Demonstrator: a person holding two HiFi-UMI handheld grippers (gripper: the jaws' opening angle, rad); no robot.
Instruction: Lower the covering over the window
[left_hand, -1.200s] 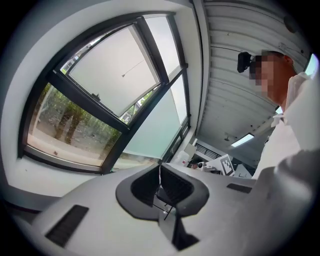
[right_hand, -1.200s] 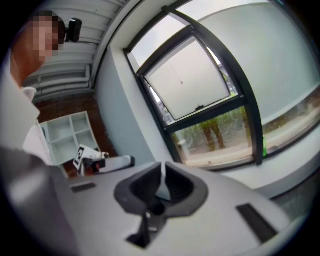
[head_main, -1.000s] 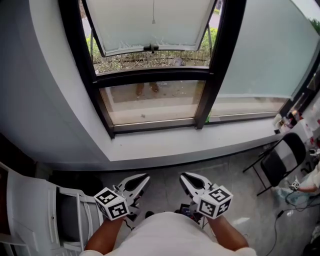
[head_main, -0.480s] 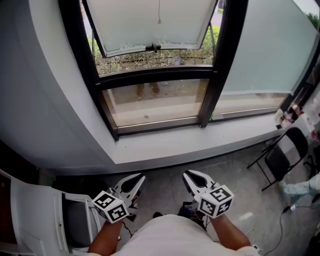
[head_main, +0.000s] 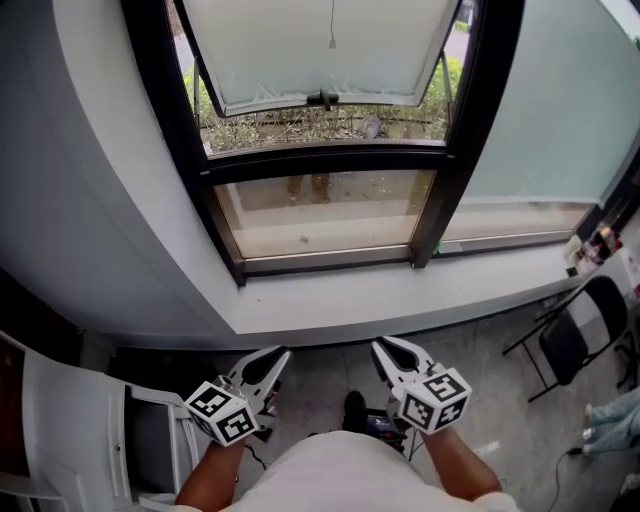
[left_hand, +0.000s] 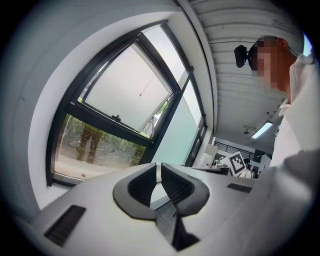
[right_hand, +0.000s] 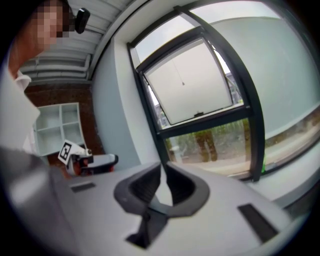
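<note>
Grey floor (head_main: 330, 375) under a window wall; white shelving unit (head_main: 70, 420) left, black folding chair (head_main: 570, 345) right.

- Left tongs (head_main: 283, 353): clenched, jaws together, nothing between them. Held low near the body.
- Right tongs (head_main: 381, 346): also clenched and empty, beside the left pair. Both are well short of the window.
- White window sill (head_main: 400, 295) runs past the floor, with the black-framed window (head_main: 200, 170) above it. The lower pane is clear, with plants outside.
- Frosted upper sash (head_main: 300, 50) is tilted outward, with a small black handle (head_main: 322, 98) on its bottom rail.
- Thin pale pull cord with a small end bead (head_main: 333, 44) hangs in front of the upper sash, roughly centred. It is apart from both tongs and the farthest item up.

The covering itself isn't in any view. My read is a roller blind wound up above the frame, with that cord as its only reachable part. The task hasn't started.

Handling estimate:
- The cord is light, limp and thin, so it will likely swing when touched and slip between flat pads.
- Best hold is just above the bead, so the bead acts as a stop.
- The tongs need to open first, then close squarely across the cord.
- Pull straight down and steadily. The blind fabric should be light, though a sprung roller may resist or snap back if released early.
- Risks: missing the cord, or knocking the open sash.
</note>
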